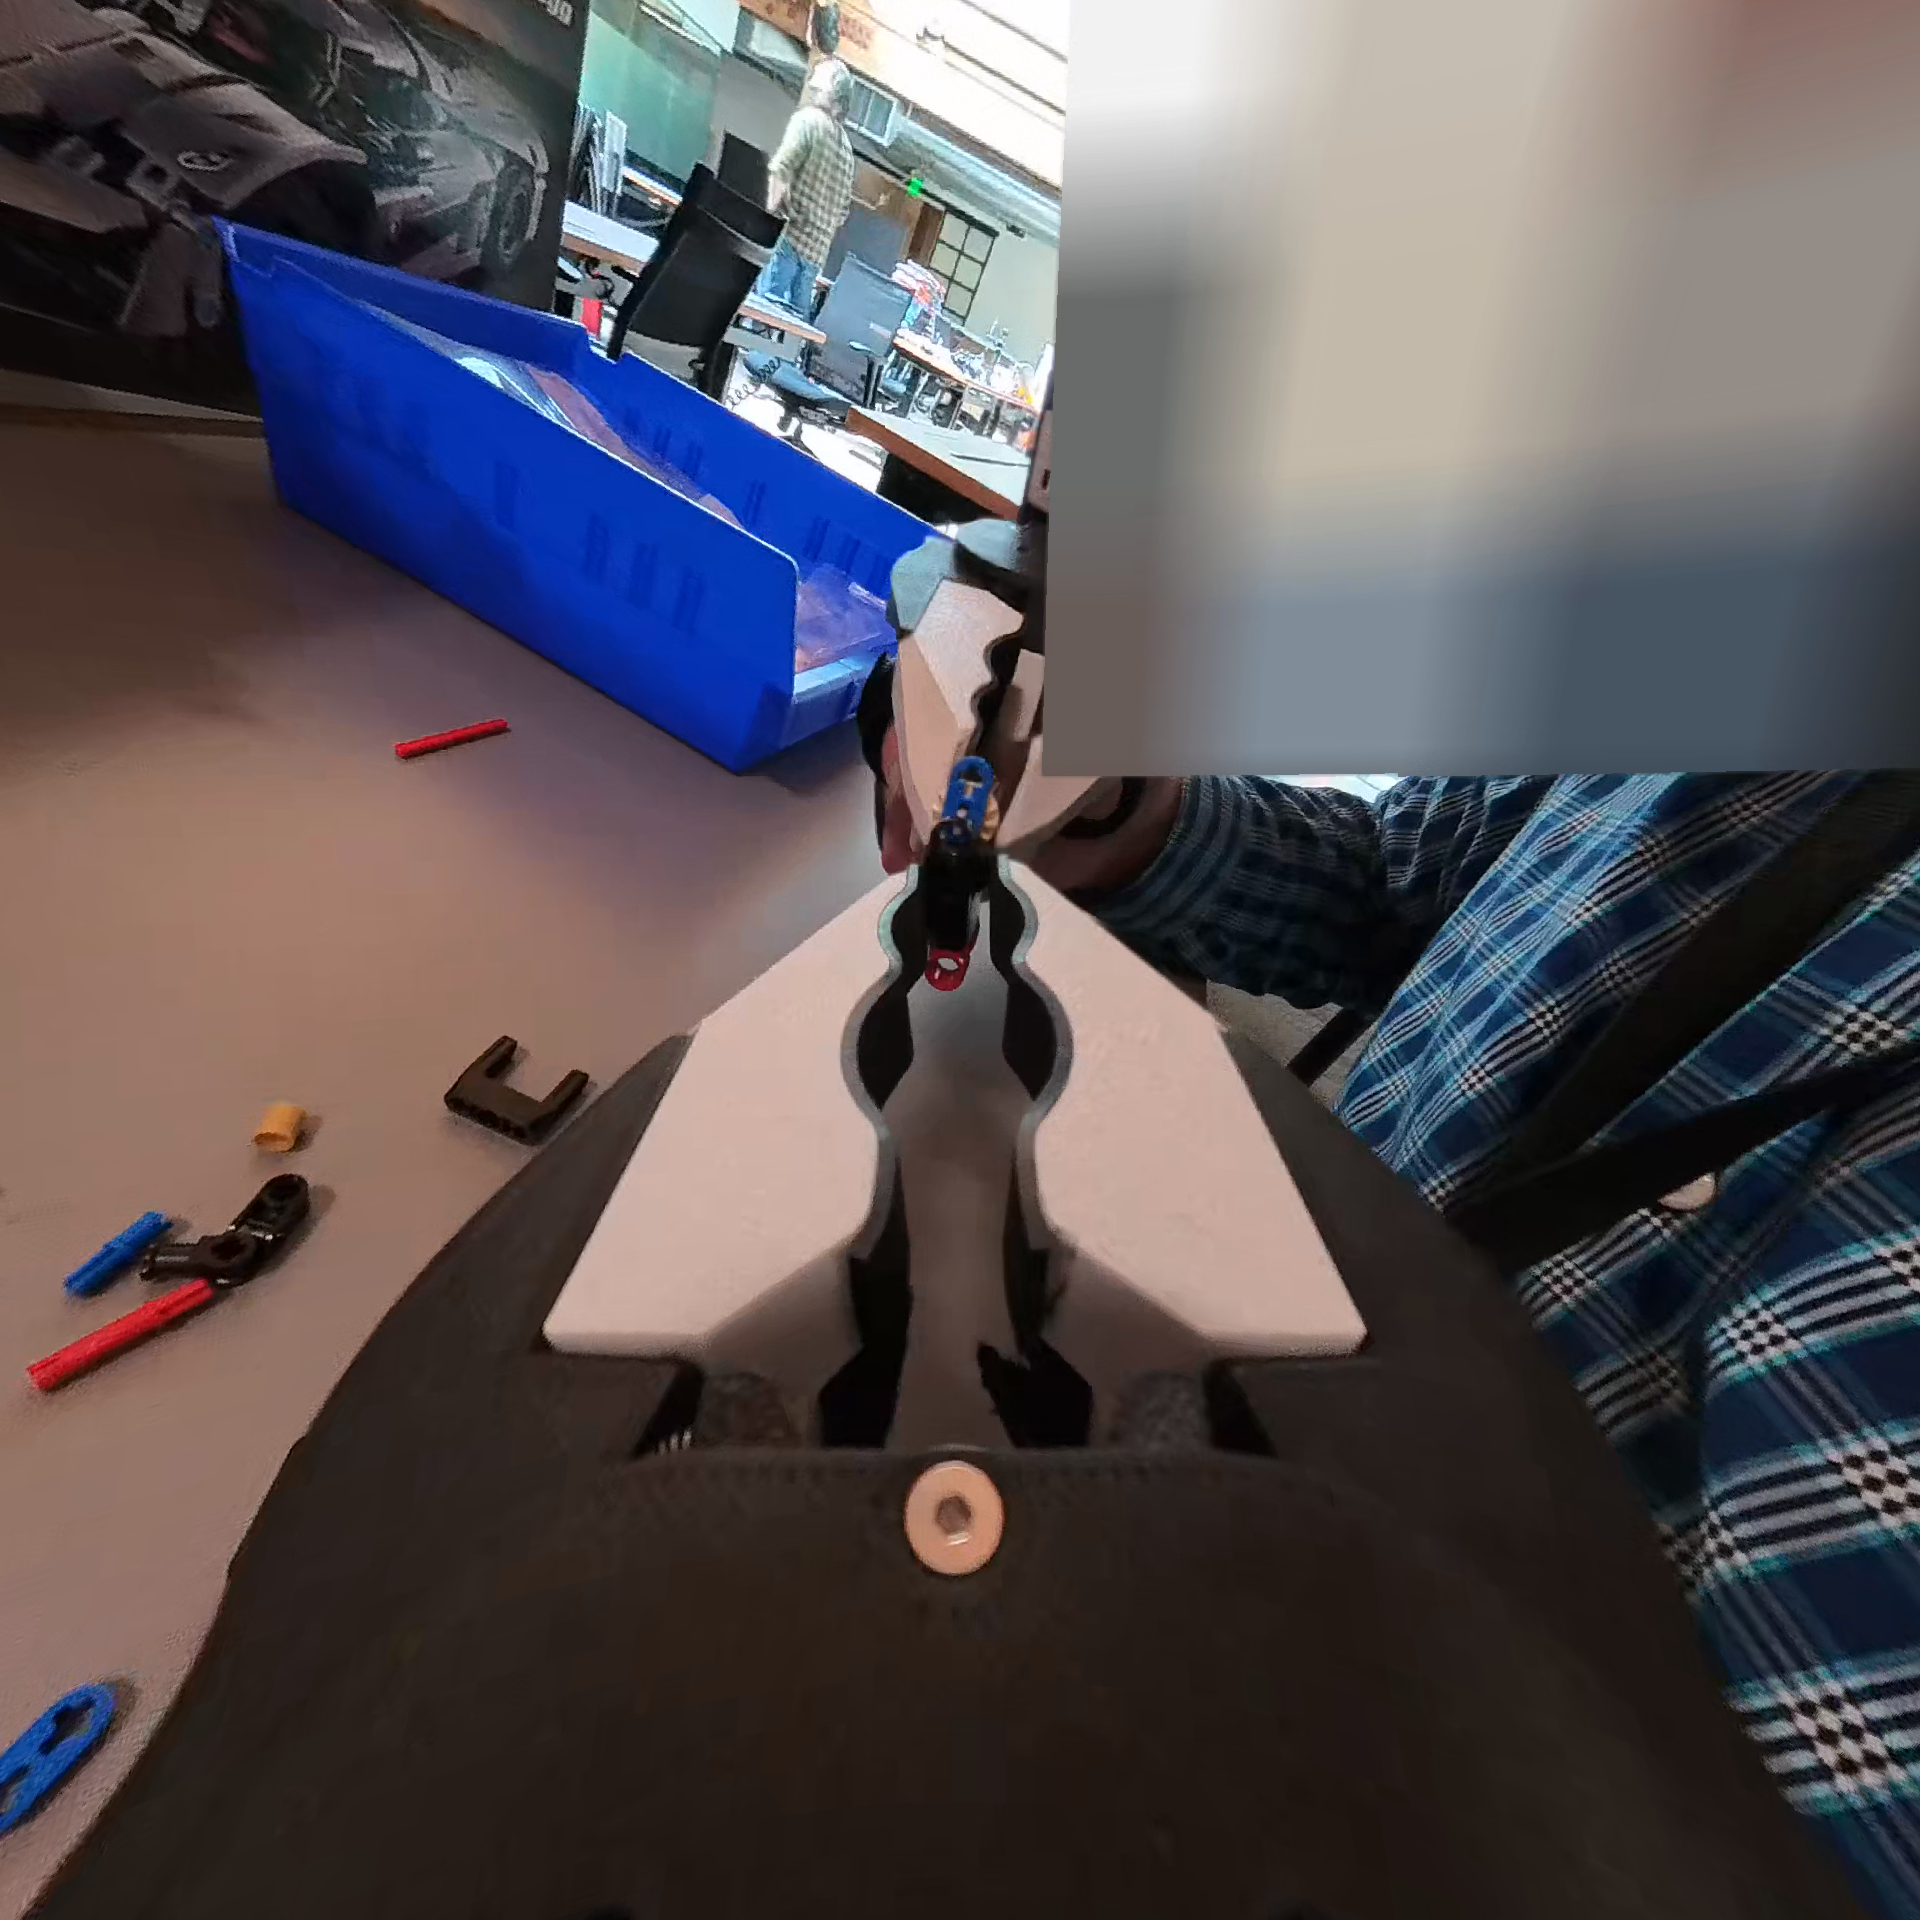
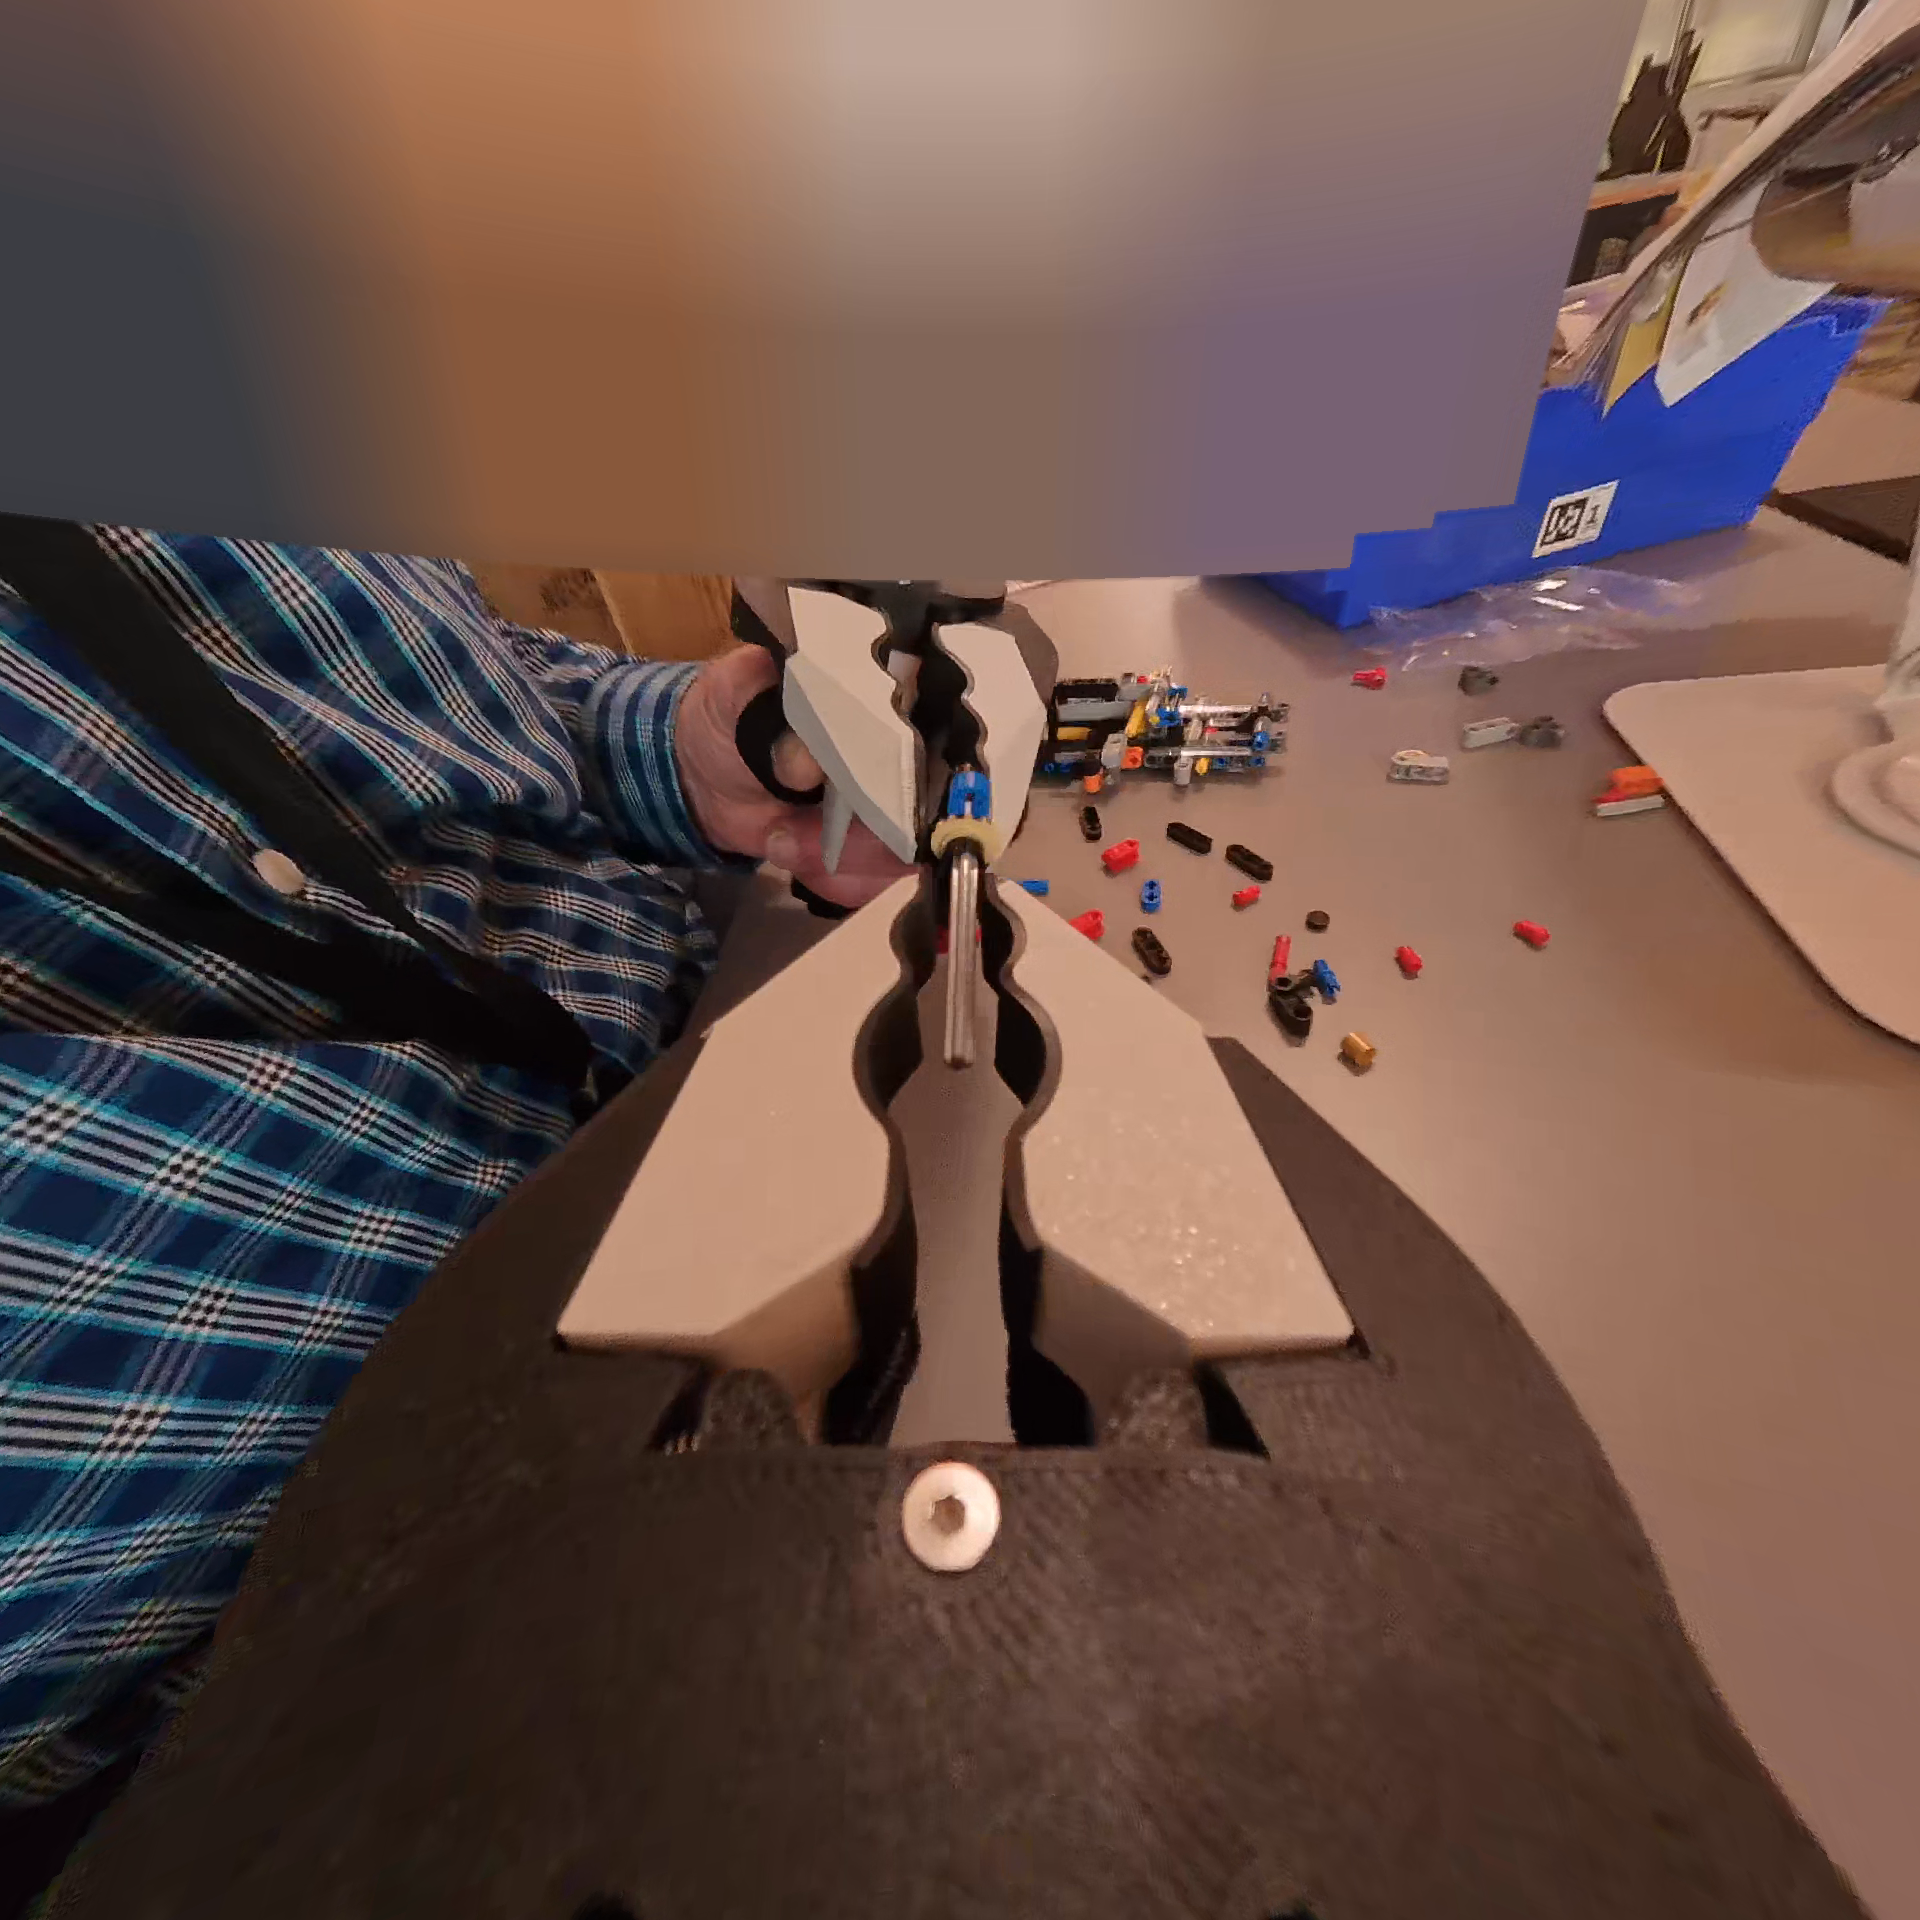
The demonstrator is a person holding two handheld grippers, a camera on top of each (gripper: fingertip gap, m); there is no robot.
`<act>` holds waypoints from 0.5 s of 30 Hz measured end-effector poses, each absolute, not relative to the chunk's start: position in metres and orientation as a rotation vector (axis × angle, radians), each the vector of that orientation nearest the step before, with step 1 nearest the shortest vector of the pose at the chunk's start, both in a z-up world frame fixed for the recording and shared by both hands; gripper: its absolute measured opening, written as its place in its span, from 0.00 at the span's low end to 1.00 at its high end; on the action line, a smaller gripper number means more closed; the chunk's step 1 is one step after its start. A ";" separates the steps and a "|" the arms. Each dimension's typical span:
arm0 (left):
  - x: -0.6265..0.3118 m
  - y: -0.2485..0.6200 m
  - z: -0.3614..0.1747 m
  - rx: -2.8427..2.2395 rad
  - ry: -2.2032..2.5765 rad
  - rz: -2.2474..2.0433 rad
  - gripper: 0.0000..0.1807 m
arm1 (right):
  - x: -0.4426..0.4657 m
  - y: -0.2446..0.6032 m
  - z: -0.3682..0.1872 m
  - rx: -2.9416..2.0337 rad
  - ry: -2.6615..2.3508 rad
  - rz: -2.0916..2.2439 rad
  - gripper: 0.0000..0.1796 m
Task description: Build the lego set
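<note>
Spanning both views, the grey table (image 1: 208,883) carries a blue bin (image 1: 499,499) at its far side, with open surface between bin and loose parts. A partly built frame (image 2: 1164,727) lies flat on the table in the right wrist view, long axis running left to right, well apart from both tools.

Left gripper (image 1: 951,883) is raised above the table near the person's plaid shirt (image 1: 1662,1143), its tips pinching a black cylinder piece (image 1: 951,883) with a red ring end (image 1: 945,968) toward the camera and a blue end (image 1: 971,795) pointing away. Right gripper (image 2: 961,894) meets it tip to tip, pinching a grey metal-looking rod (image 2: 961,966) whose long axis runs along the fingers, ending at a yellowish collar (image 2: 964,836) and blue pin (image 2: 968,795). A hand (image 2: 758,790) grips the left tool's handle.

Small red, blue and black pieces (image 2: 1247,914) lie scattered ahead; a black U-shaped piece (image 1: 516,1091) and red stick (image 1: 452,738) lie separately.
</note>
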State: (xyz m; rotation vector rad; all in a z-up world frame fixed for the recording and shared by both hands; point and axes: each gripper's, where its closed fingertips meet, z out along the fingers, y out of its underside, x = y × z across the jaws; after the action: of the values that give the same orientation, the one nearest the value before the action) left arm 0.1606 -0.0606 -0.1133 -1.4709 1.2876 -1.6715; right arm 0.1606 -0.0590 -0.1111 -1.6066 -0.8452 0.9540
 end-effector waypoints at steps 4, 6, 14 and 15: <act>0.161 -0.060 -0.114 -1.471 1.280 -1.682 0.05 | 0.164 -0.059 -0.109 -1.598 -0.829 0.975 0.01; 0.161 -0.060 -0.114 -1.471 1.282 -1.678 0.05 | 0.165 -0.059 -0.110 -1.608 -0.824 0.978 0.01; 0.164 -0.061 -0.110 -1.421 1.322 -1.580 0.06 | 0.163 -0.061 -0.112 -1.618 -0.835 1.001 0.01; 0.164 -0.062 -0.109 -1.419 1.318 -1.600 0.06 | 0.163 -0.061 -0.112 -1.611 -0.837 0.997 0.00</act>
State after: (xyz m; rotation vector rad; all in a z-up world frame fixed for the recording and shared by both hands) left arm 0.1638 -0.0619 -0.1093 -1.4192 1.3185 -1.6000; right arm 0.1627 -0.0612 -0.1115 -1.6105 -0.8372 0.9972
